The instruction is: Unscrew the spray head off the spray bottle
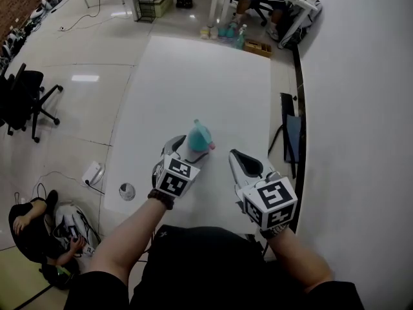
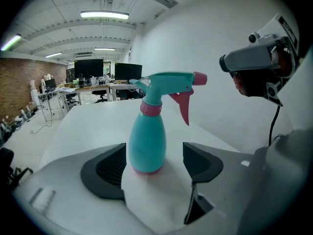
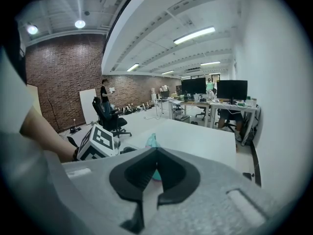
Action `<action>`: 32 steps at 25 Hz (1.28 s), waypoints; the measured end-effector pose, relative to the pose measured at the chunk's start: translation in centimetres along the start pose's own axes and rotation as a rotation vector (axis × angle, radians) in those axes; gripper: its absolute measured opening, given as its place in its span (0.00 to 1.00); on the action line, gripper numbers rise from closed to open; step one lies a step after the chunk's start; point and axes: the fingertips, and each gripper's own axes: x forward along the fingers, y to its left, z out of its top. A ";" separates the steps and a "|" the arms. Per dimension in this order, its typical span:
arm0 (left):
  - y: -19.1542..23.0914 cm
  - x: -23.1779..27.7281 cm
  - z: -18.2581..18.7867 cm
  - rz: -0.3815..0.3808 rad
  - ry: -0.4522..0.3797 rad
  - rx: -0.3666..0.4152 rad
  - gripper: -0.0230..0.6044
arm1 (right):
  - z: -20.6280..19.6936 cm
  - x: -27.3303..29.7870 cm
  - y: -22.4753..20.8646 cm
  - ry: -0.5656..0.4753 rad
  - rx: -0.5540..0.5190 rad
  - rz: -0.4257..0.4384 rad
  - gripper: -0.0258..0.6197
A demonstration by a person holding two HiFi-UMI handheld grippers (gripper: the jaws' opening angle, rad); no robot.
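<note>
Partly hidden behind the right gripper's (image 3: 156,154) clenched jaws, the spray bottle (image 2: 146,141) stands between the left gripper's (image 2: 154,155) parted jaws.

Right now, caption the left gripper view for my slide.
Teal spray bottle stands upright on the white table between the open fingers of the left gripper.

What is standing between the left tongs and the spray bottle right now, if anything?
Nothing visible. The spray bottle stands upright on the white table, right between the open jaws of the left tongs, with no other object near it. The right tongs are shut and off to the side.
</note>
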 end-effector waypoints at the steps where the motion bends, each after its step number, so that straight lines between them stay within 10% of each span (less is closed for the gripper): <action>1: 0.0 0.6 -0.1 -0.004 0.005 0.007 0.64 | -0.1 0.2 -0.2 0.007 0.003 -0.002 0.03; 23: 0.3 6.6 -2.5 -0.014 0.088 0.145 0.71 | -0.9 2.0 -2.1 0.036 0.026 0.002 0.03; 32: -0.1 2.4 -2.7 0.024 0.204 0.338 0.70 | -0.1 0.3 -2.3 -0.015 0.036 0.033 0.03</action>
